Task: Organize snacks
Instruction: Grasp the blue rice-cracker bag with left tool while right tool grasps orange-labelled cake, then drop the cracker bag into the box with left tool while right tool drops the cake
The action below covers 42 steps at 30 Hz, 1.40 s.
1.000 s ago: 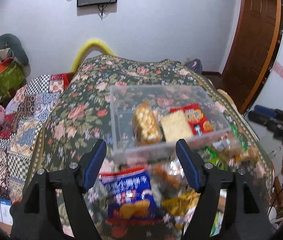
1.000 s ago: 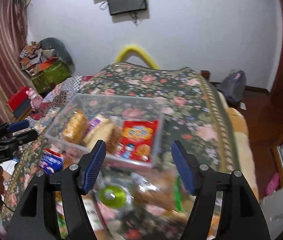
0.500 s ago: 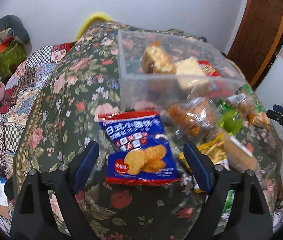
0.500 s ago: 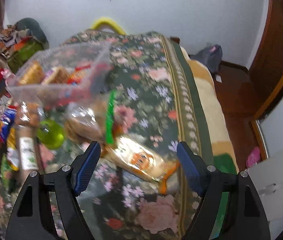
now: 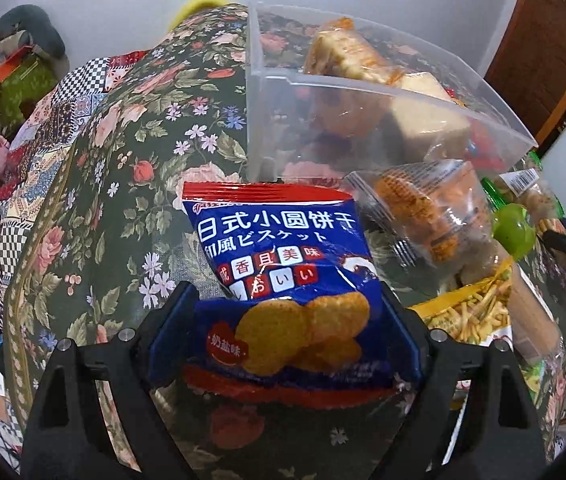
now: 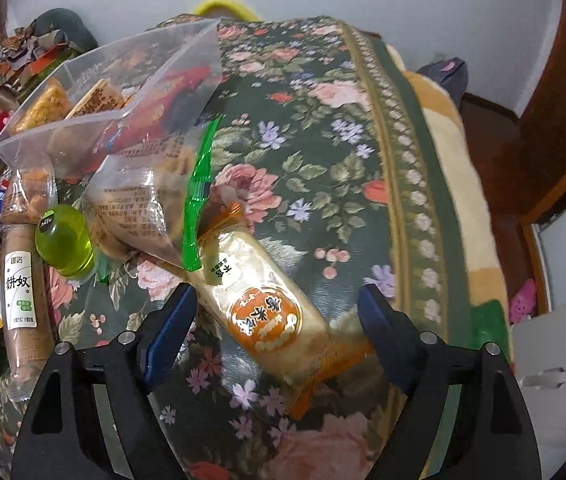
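Both grippers had dropped closer to the snacks than a second before. The blue biscuit bag, red-edged and printed with round crackers, lay on the floral bedspread between the spread jaws of the left gripper. The right gripper, jaws still opening, straddled an orange-labelled rice cracker pack untouched. The clear plastic bin stood just behind.

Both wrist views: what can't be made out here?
- Left wrist: the blue biscuit bag's lower corners, hidden behind the left gripper's fingers; contact unclear.
- Left wrist: items low in the clear bin, blurred by its wall.
- Right wrist: print on the orange-labelled pack, washed out by glare.
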{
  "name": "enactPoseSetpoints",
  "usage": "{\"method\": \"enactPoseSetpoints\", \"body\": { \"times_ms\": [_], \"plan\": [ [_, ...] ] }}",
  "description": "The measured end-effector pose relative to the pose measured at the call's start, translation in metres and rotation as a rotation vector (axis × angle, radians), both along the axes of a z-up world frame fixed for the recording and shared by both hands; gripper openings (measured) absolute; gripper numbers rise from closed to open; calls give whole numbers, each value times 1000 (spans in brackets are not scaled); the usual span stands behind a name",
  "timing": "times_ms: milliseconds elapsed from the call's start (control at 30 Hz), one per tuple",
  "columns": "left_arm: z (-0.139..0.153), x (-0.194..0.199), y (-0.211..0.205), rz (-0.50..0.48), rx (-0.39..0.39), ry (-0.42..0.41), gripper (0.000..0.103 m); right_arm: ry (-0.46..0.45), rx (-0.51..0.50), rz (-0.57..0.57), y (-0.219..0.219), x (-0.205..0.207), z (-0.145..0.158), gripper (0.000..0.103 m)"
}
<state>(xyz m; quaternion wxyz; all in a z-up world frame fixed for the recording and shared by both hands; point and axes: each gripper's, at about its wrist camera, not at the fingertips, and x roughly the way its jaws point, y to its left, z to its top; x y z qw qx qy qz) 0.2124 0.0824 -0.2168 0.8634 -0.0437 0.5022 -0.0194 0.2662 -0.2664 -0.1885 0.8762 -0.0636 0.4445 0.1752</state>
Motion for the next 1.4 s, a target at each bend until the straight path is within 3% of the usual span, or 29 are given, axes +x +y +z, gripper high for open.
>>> {"method": "enactPoseSetpoints", "body": {
  "times_ms": [67,133,233,300,567,800,1400],
  "plan": [
    [1,-3,0,0,-1,-23,84,-3,-12,3,2,-2,-3,80],
    [2,-6,-1,-8,7,-33,81,-12,-19,9,4,-7,-4,74],
    [5,-11,-2,-6,25,-56,76,-18,-21,23,4,-15,-4,52],
    [8,-15,-3,-3,27,-68,71,-21,-14,39,4,-20,-3,32],
    [31,-33,-8,5,52,-132,66,-32,24,-7,-7,-35,5,32],
    [62,-42,-10,-4,28,-198,64,-107,81,-49,-19,-38,37,32],
    [144,-10,-44,-76,-26,-380,64,-321,174,39,21,-34,122,32]
  ]
}}
